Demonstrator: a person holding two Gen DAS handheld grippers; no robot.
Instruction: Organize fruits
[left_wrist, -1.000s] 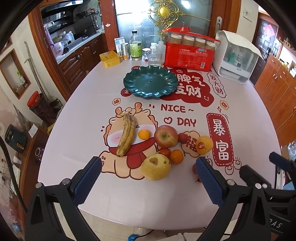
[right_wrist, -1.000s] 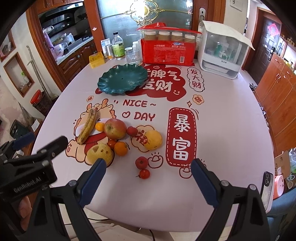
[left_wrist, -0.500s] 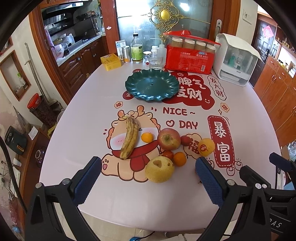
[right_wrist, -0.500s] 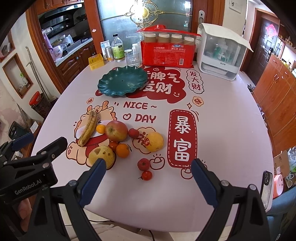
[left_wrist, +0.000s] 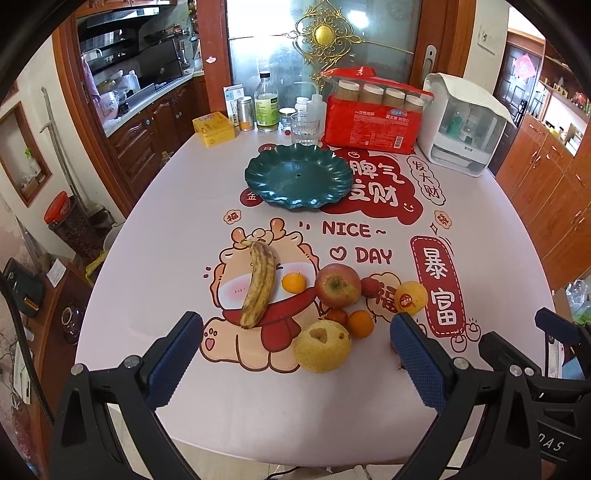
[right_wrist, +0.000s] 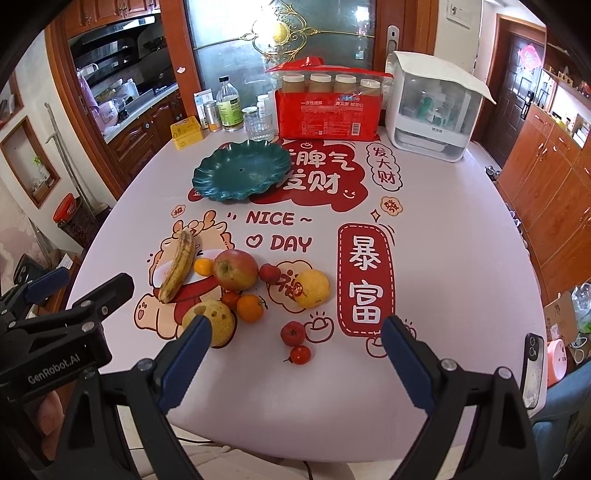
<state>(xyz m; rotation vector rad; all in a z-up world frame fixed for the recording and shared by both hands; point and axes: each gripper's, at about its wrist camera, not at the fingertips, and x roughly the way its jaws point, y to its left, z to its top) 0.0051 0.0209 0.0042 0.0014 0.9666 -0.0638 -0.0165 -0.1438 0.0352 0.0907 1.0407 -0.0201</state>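
I have both tools poised over the near edge of the counter (left_wrist: 155, 258), level and pointing forward across it. My left hand-held gripper (left_wrist: 295, 354) is spread wide with nothing between its blue pads (left_wrist: 170, 354); the pear (left_wrist: 322, 346) sits on the counter between them in that view, further out than the tips. My right hand-held gripper (right_wrist: 295, 354) is likewise spread wide and empty, and its left pad (right_wrist: 184, 358) overlaps the pear (right_wrist: 214, 320) in that camera, though I cannot tell whether they touch. In the right wrist view the left tool's black body shows at the lower left, just beside mine.

The fruit lies loose on the printed cloth in a cluster near me. The banana (left_wrist: 258, 282) lies lengthwise on the left, a small orange (left_wrist: 294, 283) just beside it, then the apple (left_wrist: 338, 285). A second orange (right_wrist: 250, 307) sits touching or nearly touching the pear, and a yellow fruit (right_wrist: 313, 288) with a sticker rests to the right. Two small red fruits (right_wrist: 293, 333) lie apart from the cluster, nearest my right tool.

The green plate (left_wrist: 299, 177) stands well beyond the fruit, holding nothing, with a red package (left_wrist: 373, 122) and a white appliance (left_wrist: 461, 129) behind it.
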